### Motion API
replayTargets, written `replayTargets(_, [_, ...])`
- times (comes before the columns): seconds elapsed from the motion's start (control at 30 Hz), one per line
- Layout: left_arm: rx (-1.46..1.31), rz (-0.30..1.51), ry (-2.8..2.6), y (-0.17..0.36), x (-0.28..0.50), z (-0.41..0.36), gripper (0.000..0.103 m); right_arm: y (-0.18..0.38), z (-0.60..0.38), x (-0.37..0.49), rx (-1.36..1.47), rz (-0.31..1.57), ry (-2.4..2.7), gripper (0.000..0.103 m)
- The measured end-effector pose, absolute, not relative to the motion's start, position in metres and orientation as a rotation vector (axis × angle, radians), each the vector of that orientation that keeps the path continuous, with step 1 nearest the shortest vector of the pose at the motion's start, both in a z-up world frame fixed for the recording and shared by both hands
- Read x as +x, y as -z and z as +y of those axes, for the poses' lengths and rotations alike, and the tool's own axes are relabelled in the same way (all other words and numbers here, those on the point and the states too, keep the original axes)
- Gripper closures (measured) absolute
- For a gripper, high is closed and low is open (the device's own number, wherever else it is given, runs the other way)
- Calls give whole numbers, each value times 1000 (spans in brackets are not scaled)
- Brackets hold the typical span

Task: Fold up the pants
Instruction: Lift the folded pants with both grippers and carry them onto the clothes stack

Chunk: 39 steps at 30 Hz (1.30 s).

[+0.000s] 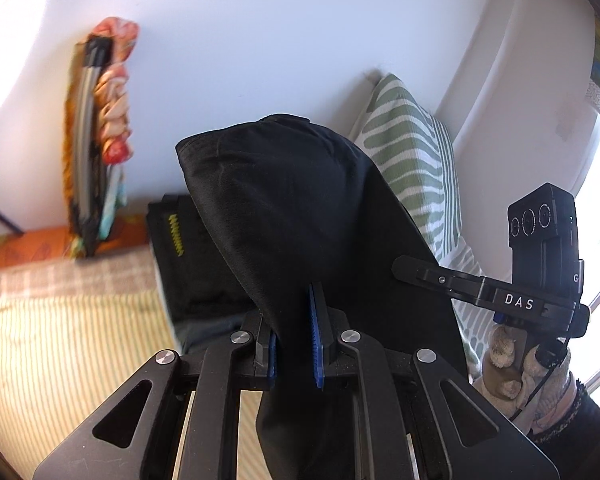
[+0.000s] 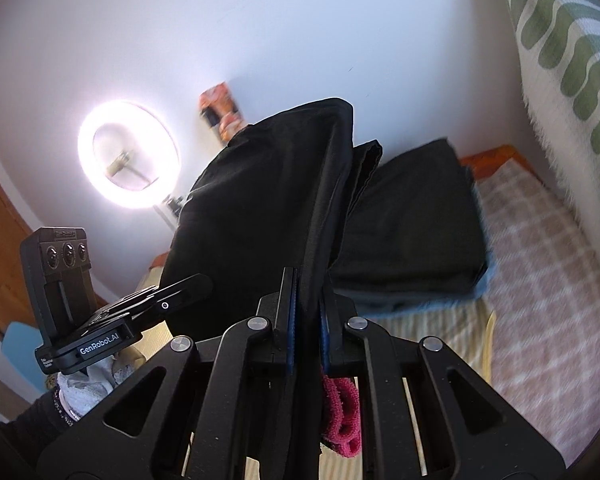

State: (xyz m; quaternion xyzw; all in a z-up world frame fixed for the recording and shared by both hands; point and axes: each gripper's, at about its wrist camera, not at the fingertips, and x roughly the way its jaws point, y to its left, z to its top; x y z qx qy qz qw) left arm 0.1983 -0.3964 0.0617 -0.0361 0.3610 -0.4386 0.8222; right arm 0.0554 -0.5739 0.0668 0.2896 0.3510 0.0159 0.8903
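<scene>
The black pants hang in the air, held up between both grippers above the bed. My left gripper is shut on a fold of the pants, its blue pads pressing the cloth. My right gripper is shut on another edge of the same pants. The right gripper also shows in the left wrist view, and the left gripper in the right wrist view. A pink cloth piece hangs under the right fingers.
A stack of folded dark clothes lies on the striped bedspread; it also shows in the left wrist view. A green-and-white striped pillow leans on the wall. A ring light glows on the left.
</scene>
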Motion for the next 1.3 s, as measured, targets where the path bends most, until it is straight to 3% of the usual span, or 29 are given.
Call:
replayTargets(0.33, [-60,740,929,-67,252,-446,92,-75,-624,109,553,713,36,93])
replayTargets(0.9, [18,806,824,-24,323,-480,92,-19,-646,192,501,806,86,92])
replayTargets(1.03, [45,810,804,-19,328,-481,89,-13,-643,196,444,851,145,86])
replayTargets(1.1, [58,818,795,-17,329,-479,82,-12,-642,197,417,866,177,83])
replayTargets(1.17, [69,805,779,-18,329,-475,68,-13,-642,195,399,866,192,61])
replayTargets(1.3, [78,767,782,-29,325,-468,48,-20,-643,189,388,832,216,52])
